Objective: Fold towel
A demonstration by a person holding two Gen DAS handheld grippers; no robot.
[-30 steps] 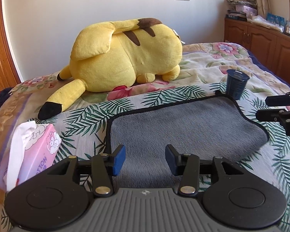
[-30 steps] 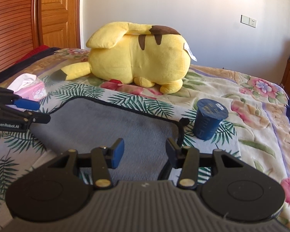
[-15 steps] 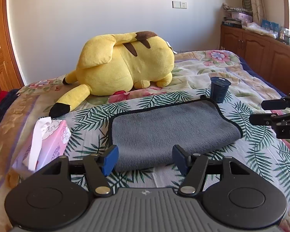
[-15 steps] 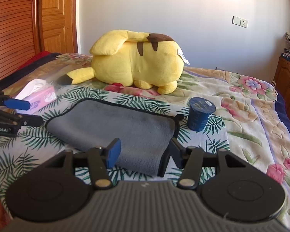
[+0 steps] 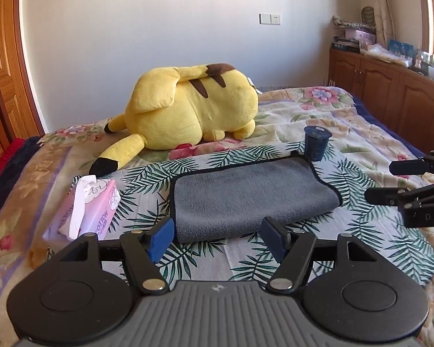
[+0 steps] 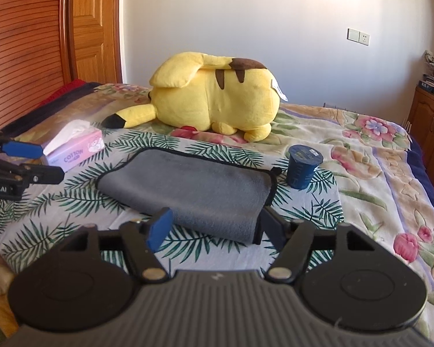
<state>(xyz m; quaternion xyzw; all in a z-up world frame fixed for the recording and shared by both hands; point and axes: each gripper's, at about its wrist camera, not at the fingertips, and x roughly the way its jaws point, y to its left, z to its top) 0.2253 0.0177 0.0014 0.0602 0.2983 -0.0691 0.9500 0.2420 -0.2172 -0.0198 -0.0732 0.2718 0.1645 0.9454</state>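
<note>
A grey towel (image 5: 251, 196) with black trim lies folded flat on the leaf-print cloth on the bed; it also shows in the right wrist view (image 6: 193, 190). My left gripper (image 5: 217, 238) is open and empty, raised just short of the towel's near folded edge. My right gripper (image 6: 214, 228) is open and empty, above the towel's near right corner. The right gripper's fingers (image 5: 405, 182) show at the right edge of the left wrist view, and the left gripper's fingers (image 6: 29, 160) at the left edge of the right wrist view. Neither touches the towel.
A large yellow plush toy (image 5: 188, 112) lies behind the towel. A dark blue cup (image 5: 316, 143) stands at the towel's far right corner. A pink tissue box (image 5: 86, 205) sits left of it. Wooden cabinets (image 5: 390, 98) line the right wall, a wooden door (image 6: 92, 29) the left.
Both grippers have pulled back and up from the towel, and their jaws have opened wider. The towel lies folded and has not moved.
</note>
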